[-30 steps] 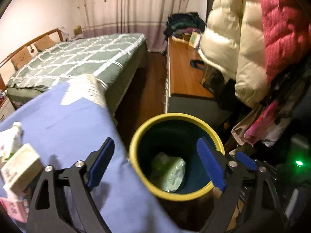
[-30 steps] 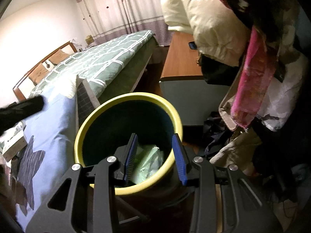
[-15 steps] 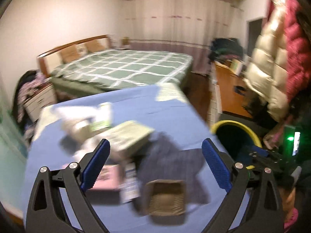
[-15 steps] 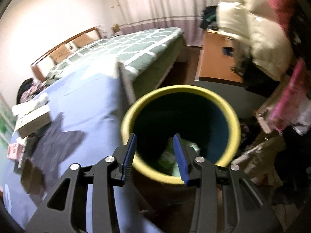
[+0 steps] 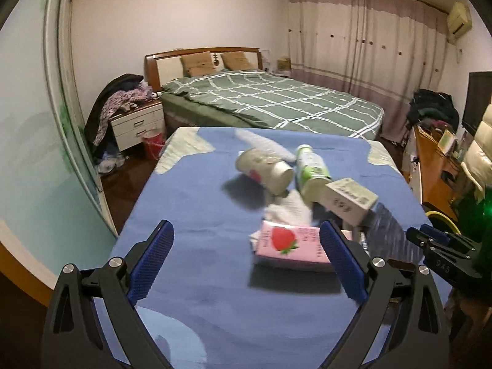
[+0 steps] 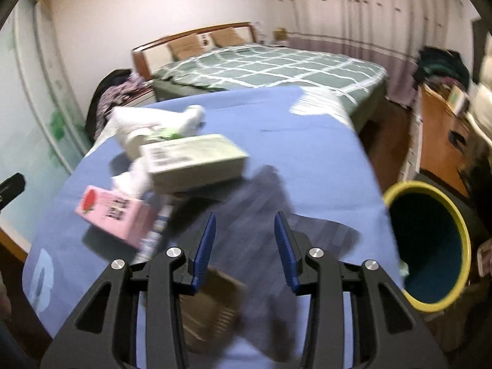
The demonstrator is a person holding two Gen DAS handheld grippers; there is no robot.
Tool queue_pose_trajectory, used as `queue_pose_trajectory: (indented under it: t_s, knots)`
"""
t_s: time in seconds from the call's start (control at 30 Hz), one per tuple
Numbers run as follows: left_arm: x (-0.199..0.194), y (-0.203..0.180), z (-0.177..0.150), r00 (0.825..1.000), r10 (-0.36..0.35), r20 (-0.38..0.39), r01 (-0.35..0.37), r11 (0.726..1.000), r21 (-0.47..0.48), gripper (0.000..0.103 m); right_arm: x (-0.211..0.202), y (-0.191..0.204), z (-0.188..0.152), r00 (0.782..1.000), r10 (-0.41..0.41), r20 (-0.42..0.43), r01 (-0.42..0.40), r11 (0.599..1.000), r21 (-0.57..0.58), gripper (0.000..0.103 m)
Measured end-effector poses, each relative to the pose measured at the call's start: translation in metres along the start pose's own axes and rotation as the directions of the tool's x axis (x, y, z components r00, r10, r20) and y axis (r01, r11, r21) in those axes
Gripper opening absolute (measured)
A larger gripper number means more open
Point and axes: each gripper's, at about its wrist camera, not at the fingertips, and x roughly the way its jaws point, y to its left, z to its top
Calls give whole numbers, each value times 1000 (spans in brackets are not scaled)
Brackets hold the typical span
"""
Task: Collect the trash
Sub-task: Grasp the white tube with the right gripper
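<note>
Worktop: blue cloth, trash uncollected.
Remaining: pink carton, cup, bottle, box.
Bin: partly filled.
Left gripper: just widened, empty.
Right gripper: part-open, empty.

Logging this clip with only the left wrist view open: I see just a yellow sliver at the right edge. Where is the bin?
Observer: The right wrist view shows the round yellow-rimmed bin with a dark teal inside standing beside the right edge of the blue-covered table.
Reviewer: Is the right hand-held gripper carrying anything?
Observer: No. The right hand-held gripper has a clear gap between its blue pads, with nothing in it.
Reviewer: What lies under it?
Observer: A brown woven tray, blurred, lies on the table just below the pads, next to a dark grey cloth.
</note>
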Motion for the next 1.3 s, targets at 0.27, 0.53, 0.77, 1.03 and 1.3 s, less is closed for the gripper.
queue_pose_trajectory:
  t_s: [0.27, 0.53, 0.77, 1.03, 1.3]
  knots:
    - [14, 19, -6, 1000, 1, -23, -2, 1000, -23, 95, 36, 52, 4, 997, 0, -74, -6, 997, -74, 31]
    - [20, 29, -8, 999, 5, -39, -7, 998, -56, 95, 66, 62, 7, 988, 34, -153, -45, 997, -68, 23]
    - [25, 23, -9, 999, -7, -48, 4, 999, -46, 95, 60, 58, 7, 984, 104, -142, -108, 994, -25, 6]
    - [27, 17, -12, 999, -11, -51, 9, 999, -46, 95, 33, 57, 2, 984, 146, -100, -147, 989, 1, 6]
    - [25, 14, -16, 999, -15, -47, 13, 999, -43, 95, 3, 60, 5, 983, 176, -44, -177, 984, -3, 6]
